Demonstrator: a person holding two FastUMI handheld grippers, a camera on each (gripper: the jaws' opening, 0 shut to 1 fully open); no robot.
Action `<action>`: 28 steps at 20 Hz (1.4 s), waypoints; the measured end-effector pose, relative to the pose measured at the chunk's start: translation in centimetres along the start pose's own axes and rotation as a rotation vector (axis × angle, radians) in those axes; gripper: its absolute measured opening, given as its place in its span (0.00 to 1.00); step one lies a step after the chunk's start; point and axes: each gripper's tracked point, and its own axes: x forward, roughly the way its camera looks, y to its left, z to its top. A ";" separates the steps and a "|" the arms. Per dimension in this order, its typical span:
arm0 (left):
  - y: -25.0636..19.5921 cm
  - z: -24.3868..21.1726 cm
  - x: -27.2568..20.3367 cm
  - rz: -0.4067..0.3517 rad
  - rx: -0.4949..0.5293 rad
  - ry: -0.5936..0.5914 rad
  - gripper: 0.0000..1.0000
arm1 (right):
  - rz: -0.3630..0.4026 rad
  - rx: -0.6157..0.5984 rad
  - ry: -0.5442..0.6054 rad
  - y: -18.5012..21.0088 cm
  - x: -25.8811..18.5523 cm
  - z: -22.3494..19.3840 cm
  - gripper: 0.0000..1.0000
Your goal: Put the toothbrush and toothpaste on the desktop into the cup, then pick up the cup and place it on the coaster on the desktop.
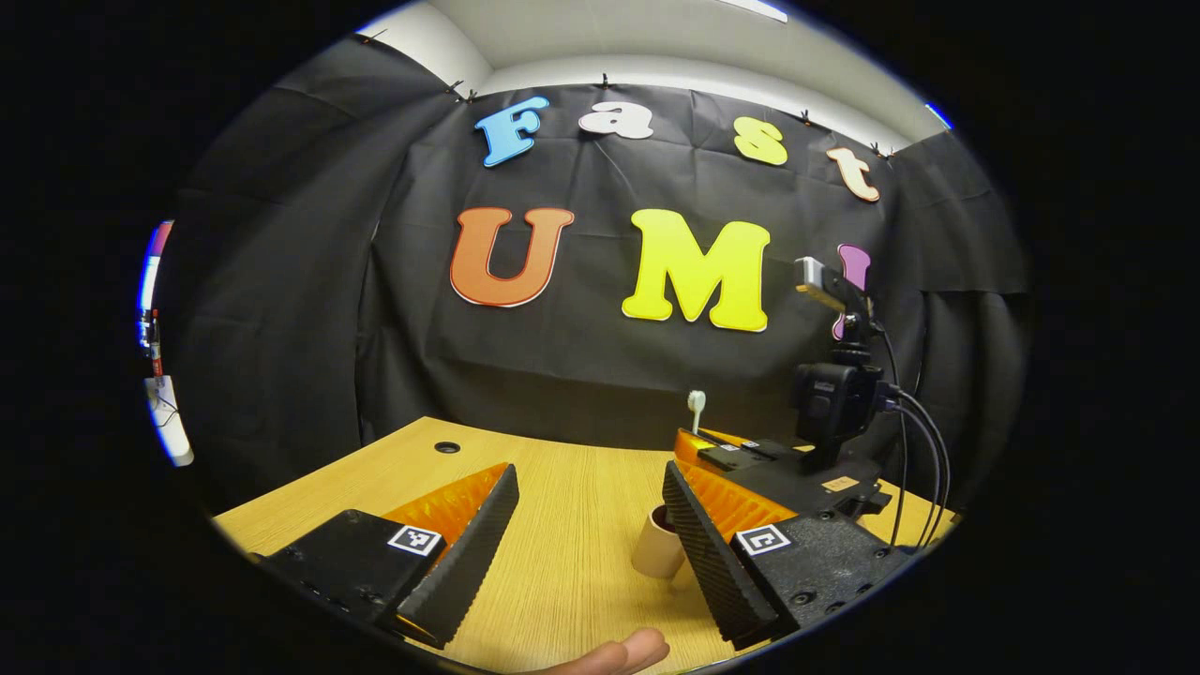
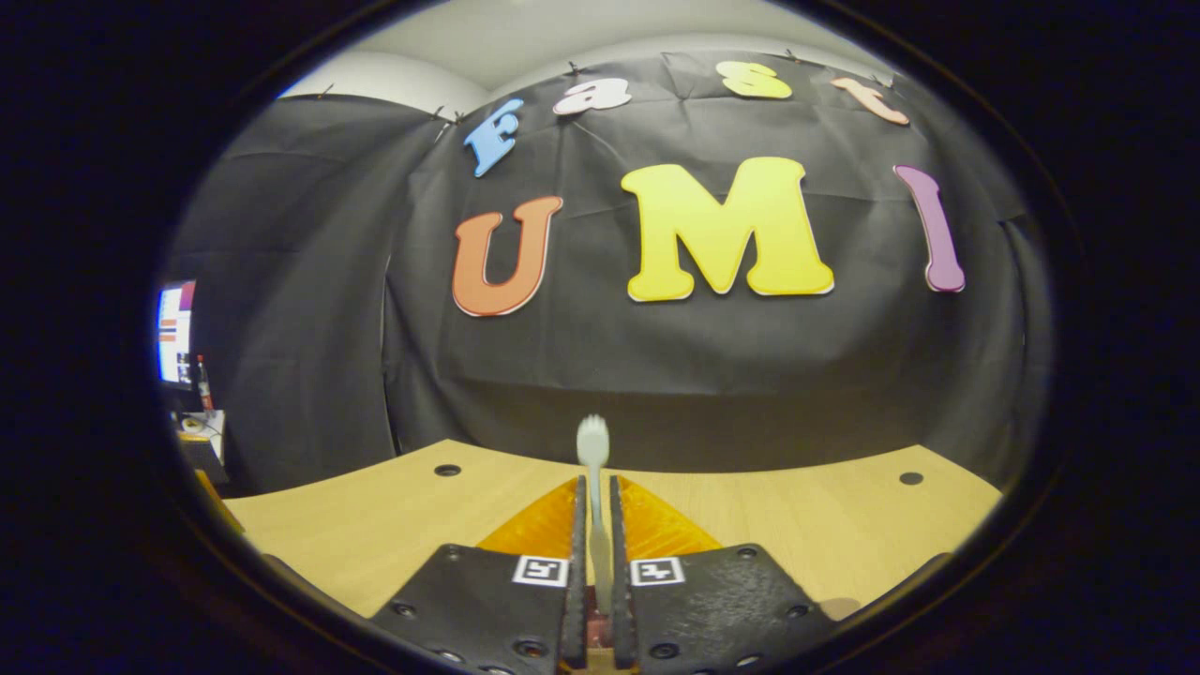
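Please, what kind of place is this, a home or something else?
Probably a recording booth, not a home: black cloth wall all around, one bare wooden desk with cable holes, and a monitor at the edge.

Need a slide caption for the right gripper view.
Right gripper shut on toothbrush, head up, above the wooden desktop.

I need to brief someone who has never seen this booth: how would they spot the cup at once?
Start from the wooden desktop before the black cloth wall. In the left gripper view, the cup stands upright on it between that gripper's open fingers, partly hidden by one of them. It is a small pale cylinder with a dark inside, unlike the slim white toothbrush clamped in the right gripper.
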 end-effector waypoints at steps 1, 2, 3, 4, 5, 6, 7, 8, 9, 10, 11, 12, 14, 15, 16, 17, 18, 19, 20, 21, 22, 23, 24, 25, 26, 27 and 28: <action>0.0 -0.3 0.1 -0.001 -0.001 0.006 0.98 | 0.007 0.006 -0.011 0.0 -0.3 0.3 0.35; -0.1 -0.4 0.1 -0.004 -0.002 0.012 0.98 | 0.002 0.005 -0.019 -0.1 -0.6 0.5 0.58; -0.2 -0.7 0.2 -0.007 -0.002 0.019 0.98 | -0.012 -0.006 -0.018 -0.5 -0.9 0.6 0.65; -0.4 -0.8 0.3 -0.010 -0.005 0.026 0.98 | -0.017 -0.017 -0.014 -0.7 -1.1 0.5 0.81; -0.4 -1.0 0.4 -0.013 -0.007 0.030 0.98 | -0.008 -0.026 -0.013 -0.4 -1.4 0.6 0.84; -0.5 -1.1 0.4 -0.015 -0.006 0.033 0.98 | 0.000 -0.035 -0.014 -0.4 -1.8 0.7 0.88; -0.5 -1.2 0.5 -0.013 -0.003 0.039 0.98 | -0.003 -0.041 -0.018 -0.5 -2.2 0.8 0.94; -0.5 -1.5 0.6 -0.011 0.002 0.044 0.98 | -0.004 -0.050 -0.026 -0.7 -2.7 1.0 0.97; -0.5 -1.6 0.7 -0.011 0.007 0.048 0.98 | -0.015 -0.068 -0.031 -1.0 -3.2 1.2 0.98; -0.6 -1.6 0.7 -0.014 0.012 0.041 0.98 | -0.028 -0.086 -0.043 -1.5 -3.8 1.5 0.97; -0.8 -1.3 0.8 -0.021 0.010 0.033 0.98 | -0.035 -0.096 -0.053 -1.8 -4.6 1.8 0.96; -1.1 -1.3 0.7 -0.031 -0.002 0.031 0.98 | -0.039 -0.103 -0.057 -2.1 -5.4 2.1 0.96; -1.4 -1.3 0.8 -0.027 -0.004 0.028 0.98 | -0.044 -0.116 -0.063 -2.9 -7.5 2.6 0.96; -1.8 -1.5 0.9 -0.031 -0.002 0.032 0.98 | -0.054 -0.129 -0.066 -3.5 -8.7 2.9 0.94; -2.4 -1.7 0.9 -0.042 0.004 0.039 0.98 | -0.061 -0.143 -0.069 -4.3 -9.9 3.1 0.94; -3.0 -1.9 1.0 -0.049 0.010 0.047 0.98 | -0.063 -0.156 -0.071 -5.0 -11.3 3.3 0.96; -3.3 -2.0 1.1 -0.048 0.013 0.055 0.98 | -0.064 -0.166 -0.080 -5.8 -12.7 3.5 0.94; -3.7 -2.4 1.2 -0.047 0.017 0.070 0.98 | -0.065 -0.172 -0.088 -6.6 -14.2 3.7 0.94; -4.2 -2.9 1.2 -0.048 0.024 0.090 0.98 | -0.067 -0.175 -0.095 -7.6 -15.6 3.8 0.94; -4.6 -3.5 1.2 -0.046 0.036 0.113 0.98 | -0.068 -0.176 -0.100 -8.6 -17.0 3.9 0.94; -4.9 -4.0 1.2 -0.038 0.042 0.134 0.98 | -0.071 -0.174 -0.103 -9.7 -18.4 3.7 0.94; -5.1 -4.7 0.9 -0.031 0.050 0.156 0.98 | -0.073 -0.170 -0.104 -10.8 -19.7 3.6 0.96; -5.6 -5.4 0.7 -0.030 0.061 0.175 0.98 | -0.076 -0.167 -0.106 -11.8 -20.9 3.4 0.94; -6.1 -6.2 0.5 -0.032 0.076 0.200 0.98 | -0.083 -0.167 -0.107 -12.9 -22.0 3.2 0.94; -6.3 -7.1 0.3 -0.026 0.098 0.235 0.98 | -0.092 -0.168 -0.105 -14.0 -23.1 2.8 0.94; -6.3 -8.0 0.1 -0.015 0.115 0.266 0.99 | -0.104 -0.172 -0.107 -15.0 -24.2 2.6 0.94; -6.3 -8.7 0.2 -0.006 0.119 0.303 0.98 | -0.116 -0.172 -0.107 -16.0 -25.2 2.4 0.96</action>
